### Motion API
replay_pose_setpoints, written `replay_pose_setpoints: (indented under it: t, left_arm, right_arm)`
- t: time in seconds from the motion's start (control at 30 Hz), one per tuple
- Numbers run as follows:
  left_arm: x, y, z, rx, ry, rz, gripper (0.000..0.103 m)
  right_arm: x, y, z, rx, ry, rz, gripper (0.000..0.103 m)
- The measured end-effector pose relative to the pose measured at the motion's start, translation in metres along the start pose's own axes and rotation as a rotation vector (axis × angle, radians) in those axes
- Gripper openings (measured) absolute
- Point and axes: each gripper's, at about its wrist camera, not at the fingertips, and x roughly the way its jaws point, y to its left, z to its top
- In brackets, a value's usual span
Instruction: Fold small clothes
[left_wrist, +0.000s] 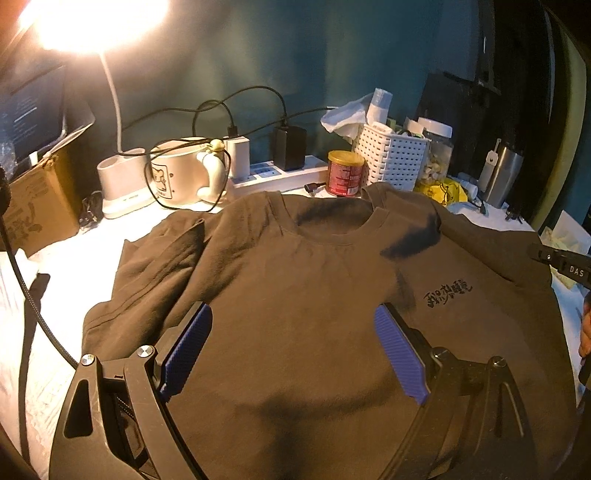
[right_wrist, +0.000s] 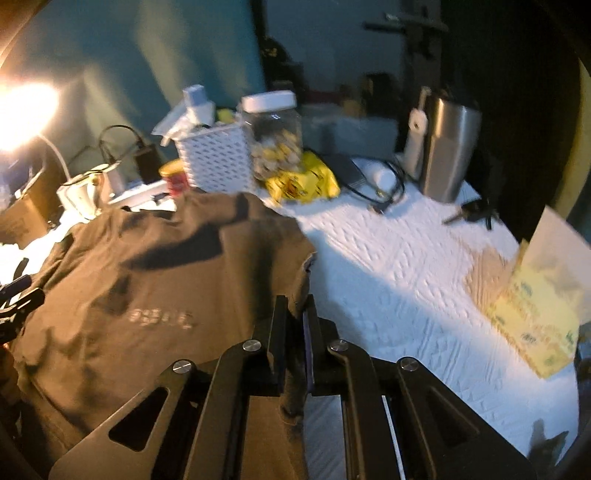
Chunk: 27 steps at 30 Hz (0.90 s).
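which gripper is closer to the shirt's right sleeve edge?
Right. The right gripper is shut on the brown shirt at that sleeve edge; the left gripper hangs open over the chest.

Right gripper (right_wrist: 297, 310) clamped on shirt (right_wrist: 155, 280) at its right edge, cloth pinched between the pads and lifted off the white cover (right_wrist: 399, 266). Rest of shirt spread flat toward left edge of table, print (right_wrist: 162, 317) blurred. Along back edge: basket (right_wrist: 218, 162), jar (right_wrist: 271, 136), yellow bag (right_wrist: 303, 181), steel tumbler (right_wrist: 448, 147). Keys (right_wrist: 472, 214) near right edge, yellow box (right_wrist: 535, 310) at right edge. Lamp glare (right_wrist: 22, 114) far left.
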Motion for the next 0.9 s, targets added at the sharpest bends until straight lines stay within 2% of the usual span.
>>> replay_pose_setpoints:
  t: [0.37, 0.63, 0.77, 0.87, 0.9]
  left_arm:
    - [-0.02, 0.019, -0.01, -0.027, 0.01, -0.018, 0.089]
    - [-0.031, 0.028, -0.023, -0.033, 0.025, -0.014, 0.089]
    - [-0.035, 0.032, -0.028, -0.043, 0.03, -0.01, 0.089]
    - [-0.037, 0.036, -0.029, -0.051, 0.03, -0.006, 0.089]
    - [-0.038, 0.037, -0.029, -0.053, 0.03, -0.005, 0.089]
  right_arm:
    - [-0.015, 0.058, -0.017, -0.137, -0.011, 0.105, 0.009]
    - [0.009, 0.098, -0.048, -0.183, 0.088, 0.171, 0.009]
    - [0.018, 0.108, -0.061, -0.197, 0.151, 0.176, 0.009]
    - [0.018, 0.112, -0.065, -0.198, 0.167, 0.168, 0.009]
    - [0.017, 0.113, -0.065, -0.195, 0.171, 0.172, 0.012]
